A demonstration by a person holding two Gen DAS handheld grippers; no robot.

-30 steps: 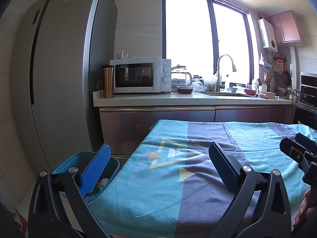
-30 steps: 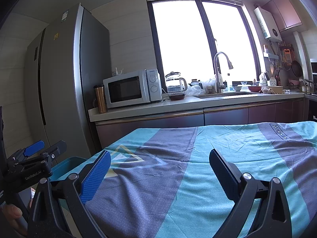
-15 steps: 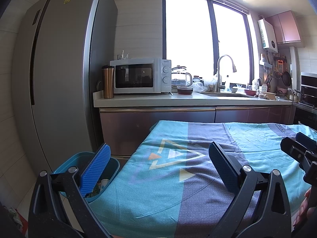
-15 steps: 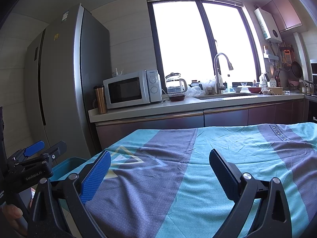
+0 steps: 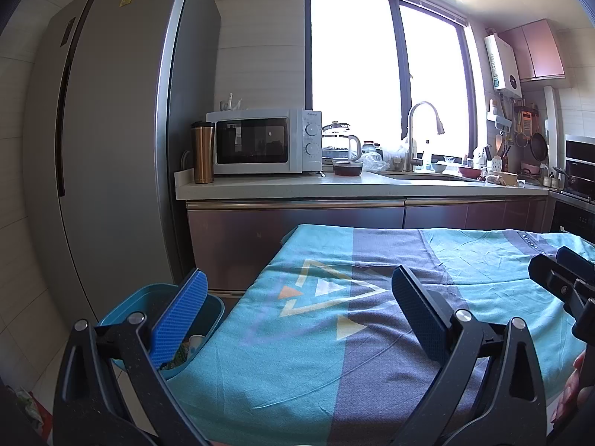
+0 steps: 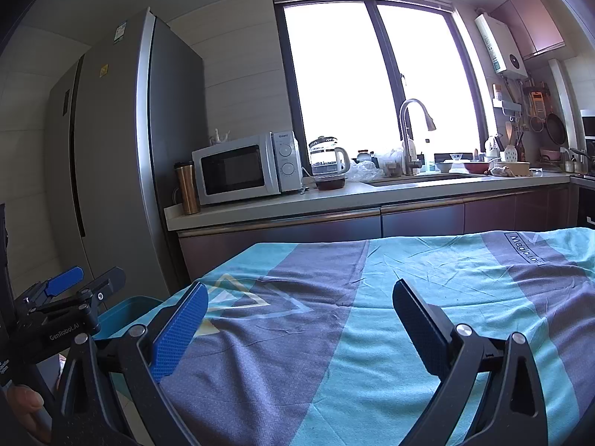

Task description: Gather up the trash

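Kitchen light falls on a cloth-covered surface [image 5: 372, 334] bare of trash. Nothing has shifted: left tool [image 5: 297, 308] and right tool [image 6: 297, 316] stay released, empty; the bin [image 5: 122, 316] suggests collecting is finished.

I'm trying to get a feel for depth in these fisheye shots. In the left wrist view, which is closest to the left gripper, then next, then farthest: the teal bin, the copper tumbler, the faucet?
1. Teal bin: just behind the left gripper, low on the left, beside the table.
2. Copper tumbler: on the counter's left end, next to the microwave.
3. Faucet: farther right along the counter, at the sink by the window.
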